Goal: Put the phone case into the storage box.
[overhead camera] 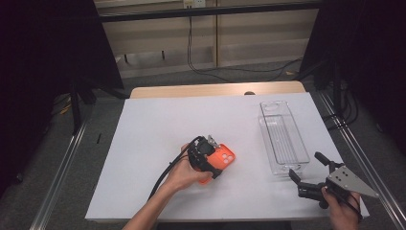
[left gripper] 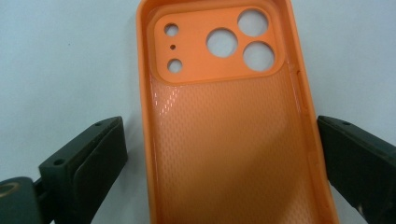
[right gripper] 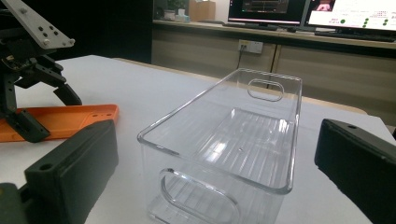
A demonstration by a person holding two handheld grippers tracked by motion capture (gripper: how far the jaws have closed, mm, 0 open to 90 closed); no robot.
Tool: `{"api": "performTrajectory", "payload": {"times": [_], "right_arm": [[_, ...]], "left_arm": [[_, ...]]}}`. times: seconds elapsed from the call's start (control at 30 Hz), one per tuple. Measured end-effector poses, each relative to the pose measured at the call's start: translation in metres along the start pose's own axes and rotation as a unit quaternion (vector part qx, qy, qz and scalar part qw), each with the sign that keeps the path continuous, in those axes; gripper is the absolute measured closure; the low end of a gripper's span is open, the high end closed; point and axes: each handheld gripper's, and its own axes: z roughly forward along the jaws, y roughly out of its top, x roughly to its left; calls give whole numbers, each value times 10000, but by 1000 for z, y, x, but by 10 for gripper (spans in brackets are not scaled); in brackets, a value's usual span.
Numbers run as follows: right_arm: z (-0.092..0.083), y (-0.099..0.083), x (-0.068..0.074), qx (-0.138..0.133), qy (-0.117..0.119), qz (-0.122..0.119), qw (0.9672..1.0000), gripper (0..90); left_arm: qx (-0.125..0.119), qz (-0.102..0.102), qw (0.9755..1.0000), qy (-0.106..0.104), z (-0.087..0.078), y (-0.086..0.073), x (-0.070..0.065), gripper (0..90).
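White table; left gripper spread astride orange phone case, lower end cut off. Right gripper spread wide, grasping nothing, near clear bin.

The phone case lies on the table near its front middle, with the bin to its right, well apart

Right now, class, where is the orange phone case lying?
In the high view, the orange phone case lies on the white table near its middle, between the open left gripper's jaws, left of the clear bin.
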Motion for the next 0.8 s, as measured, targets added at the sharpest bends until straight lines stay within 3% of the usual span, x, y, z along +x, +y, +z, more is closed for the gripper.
{"api": "performTrajectory", "payload": {"times": [0.07,0.1,0.2,0.3,0.53,0.67,0.7,0.8], "right_arm": [[0,0,0,-3,0,-2,10000,0],[0,0,0,3,-1,-2,10000,0],[0,0,0,0,12,-9,10000,0],[0,0,0,3,9,-4,10000,0],[0,0,0,3,19,6,10000,0],[0,0,0,12,19,-6,10000,0],[0,0,0,14,12,-1,10000,0],[0,0,0,18,19,-2,10000,0]], "left_arm": [[9,-10,10000,3,0,0,0,40],[-72,-140,9999,41,1,0,-2,43],[35,-11,10000,6,-2,1,0,71],[5,-45,10000,10,-4,0,1,149],[18,-40,10000,-18,-5,1,2,157],[-9,-118,9999,-29,-5,1,2,159],[-67,-227,9997,-49,-5,1,2,159],[-72,-227,9997,-42,-5,1,2,159]]}}
